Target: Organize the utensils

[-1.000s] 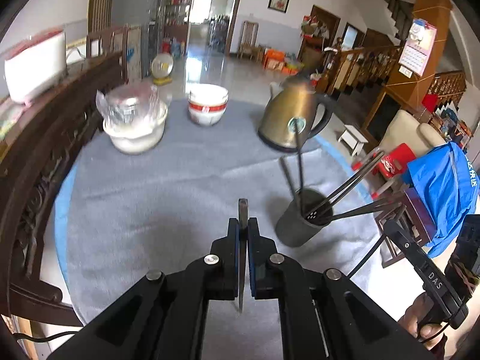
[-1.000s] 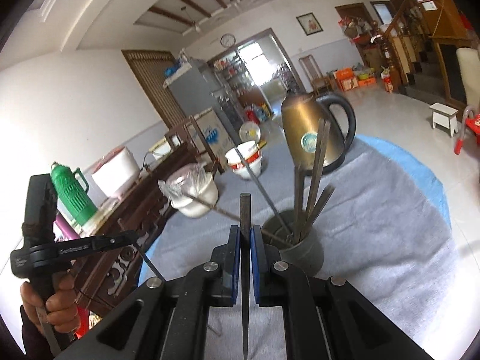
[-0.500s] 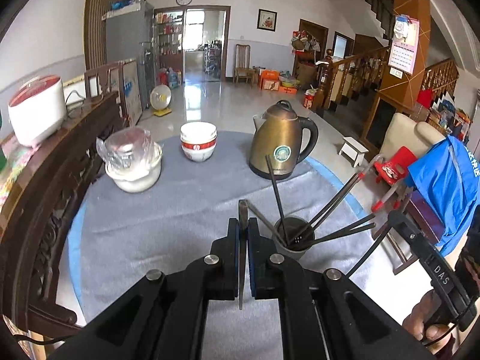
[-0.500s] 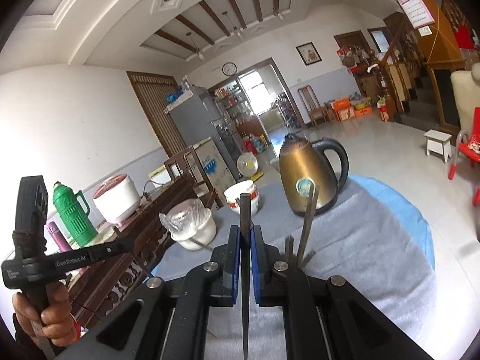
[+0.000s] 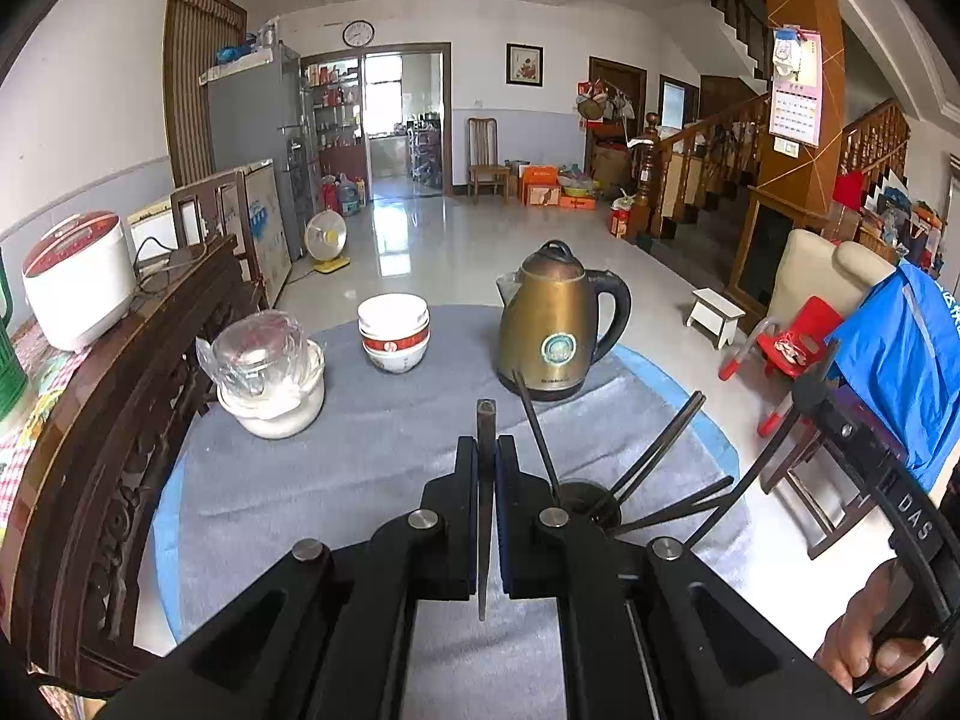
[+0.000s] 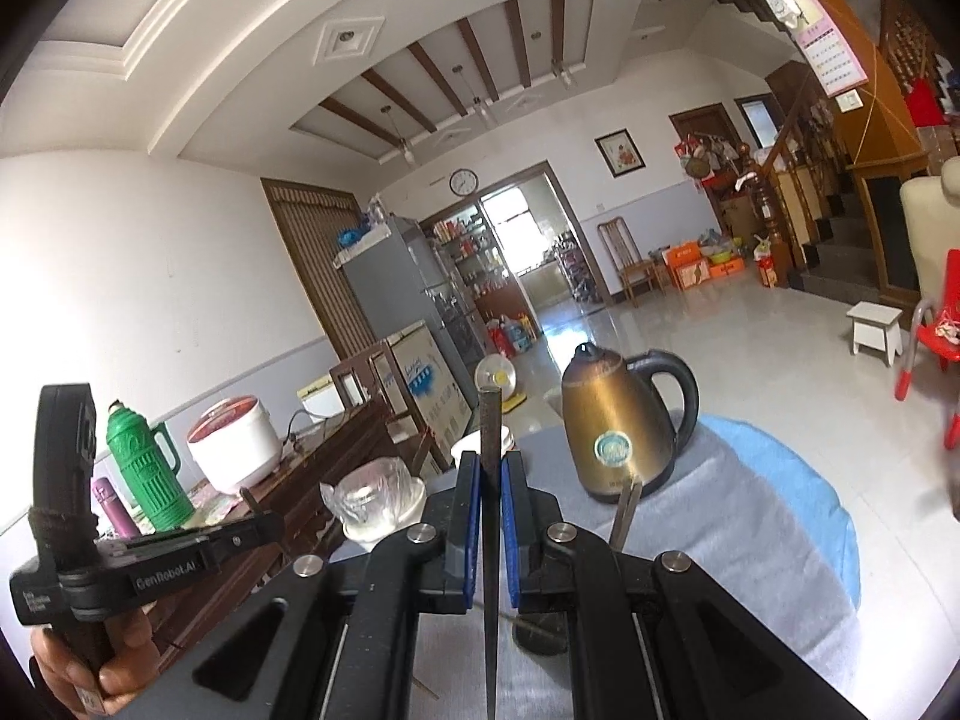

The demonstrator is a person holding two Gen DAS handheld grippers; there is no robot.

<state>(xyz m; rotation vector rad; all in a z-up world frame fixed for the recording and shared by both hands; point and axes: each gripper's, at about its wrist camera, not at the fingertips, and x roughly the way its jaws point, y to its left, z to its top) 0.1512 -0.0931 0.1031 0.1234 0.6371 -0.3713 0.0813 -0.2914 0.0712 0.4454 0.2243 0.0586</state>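
Two dark chopsticks are being held above a round table, one in each gripper.

A round table covered with a grey cloth (image 5: 336, 480) over a blue underlay is being viewed from above by both wrist cameras; a brass-coloured electric kettle with a black handle (image 5: 555, 324), a white lidded pot wrapped in clear plastic (image 5: 270, 372) and a stack of white bowls with red bands (image 5: 394, 330) are being carried on it. A dark cylindrical utensil holder (image 5: 585, 501), near the table's front edge just right of the left gripper (image 5: 486, 456), is being filled with splayed dark chopsticks (image 5: 654, 456). A single dark chopstick (image 5: 485, 480) is being clamped upright in that gripper's closed jaws; another dark chopstick (image 6: 491, 480) is being clamped likewise by the right gripper (image 6: 491, 486).
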